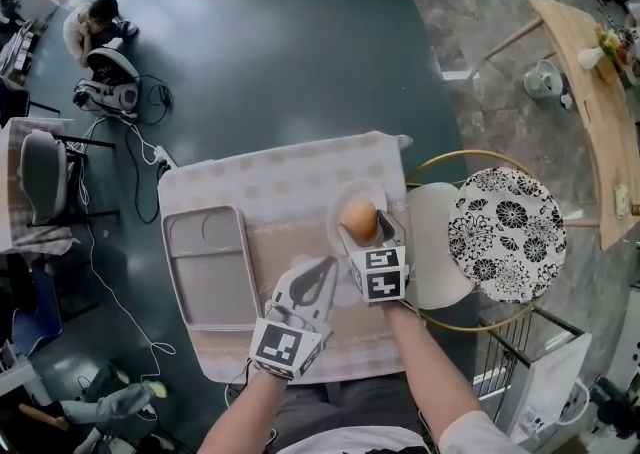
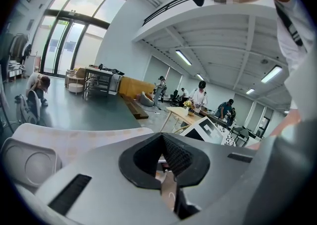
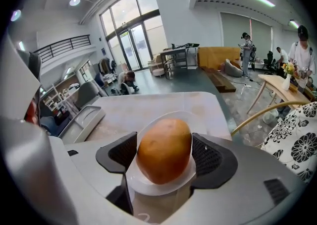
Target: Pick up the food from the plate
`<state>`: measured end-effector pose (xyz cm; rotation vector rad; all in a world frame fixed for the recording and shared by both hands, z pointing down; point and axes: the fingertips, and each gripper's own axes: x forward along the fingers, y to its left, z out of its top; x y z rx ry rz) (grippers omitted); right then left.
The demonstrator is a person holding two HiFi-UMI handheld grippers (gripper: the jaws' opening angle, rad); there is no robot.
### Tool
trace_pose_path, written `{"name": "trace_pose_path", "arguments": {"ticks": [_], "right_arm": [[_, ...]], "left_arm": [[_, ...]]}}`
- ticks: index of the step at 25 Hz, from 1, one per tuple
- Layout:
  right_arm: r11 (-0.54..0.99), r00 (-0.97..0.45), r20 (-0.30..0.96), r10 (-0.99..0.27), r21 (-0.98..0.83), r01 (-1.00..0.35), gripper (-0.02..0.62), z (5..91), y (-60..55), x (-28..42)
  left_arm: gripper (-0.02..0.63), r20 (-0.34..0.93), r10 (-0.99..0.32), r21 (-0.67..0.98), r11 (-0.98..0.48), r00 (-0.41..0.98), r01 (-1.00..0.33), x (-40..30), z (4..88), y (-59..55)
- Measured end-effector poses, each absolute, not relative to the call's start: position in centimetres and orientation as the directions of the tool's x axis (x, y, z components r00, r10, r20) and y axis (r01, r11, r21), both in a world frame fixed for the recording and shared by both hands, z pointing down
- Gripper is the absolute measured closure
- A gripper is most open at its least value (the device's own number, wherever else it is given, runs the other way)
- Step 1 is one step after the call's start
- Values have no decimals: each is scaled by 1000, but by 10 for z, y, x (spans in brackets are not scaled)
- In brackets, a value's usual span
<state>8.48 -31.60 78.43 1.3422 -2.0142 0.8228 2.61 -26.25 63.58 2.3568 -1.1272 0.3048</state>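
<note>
An orange-brown oval piece of food lies on a small white plate at the right side of the table. My right gripper is lowered over the plate with one jaw on each side of the food; the pads stand very close to it, with thin gaps showing, so it is open. My left gripper hovers over the table just left of the plate, its jaws together and nothing in them.
A grey compartment tray lies on the left of the pale tablecloth. A round chair with a floral cushion stands right beside the table. A wooden table is further right. A person crouches on the floor at the far left.
</note>
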Motion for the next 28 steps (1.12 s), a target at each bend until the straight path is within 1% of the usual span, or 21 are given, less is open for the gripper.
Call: {"name": "trace_pose_path", "arguments": {"ticks": [7, 11, 15, 20, 28], "right_arm": [[338, -319, 784, -533, -148, -929, 283, 793, -319, 82], [328, -346, 780, -522, -191, -925, 284, 786, -317, 85], [322, -406, 732, -547, -264, -909, 284, 760, -314, 87], [359, -473, 663, -580, -313, -879, 284, 719, -307, 83], [362, -536, 531, -656, -401, -841, 284, 638, -291, 69]], "left_arm": [[600, 410, -671, 348, -511, 618, -786, 20, 637, -259], [600, 412, -675, 344, -507, 612, -790, 17, 632, -257], [600, 409, -679, 341, -506, 610, -792, 12, 623, -255], [600, 407, -674, 343, -512, 616, -787, 9, 611, -248], [600, 391, -670, 337, -534, 631, -775, 3, 579, -230]]}}
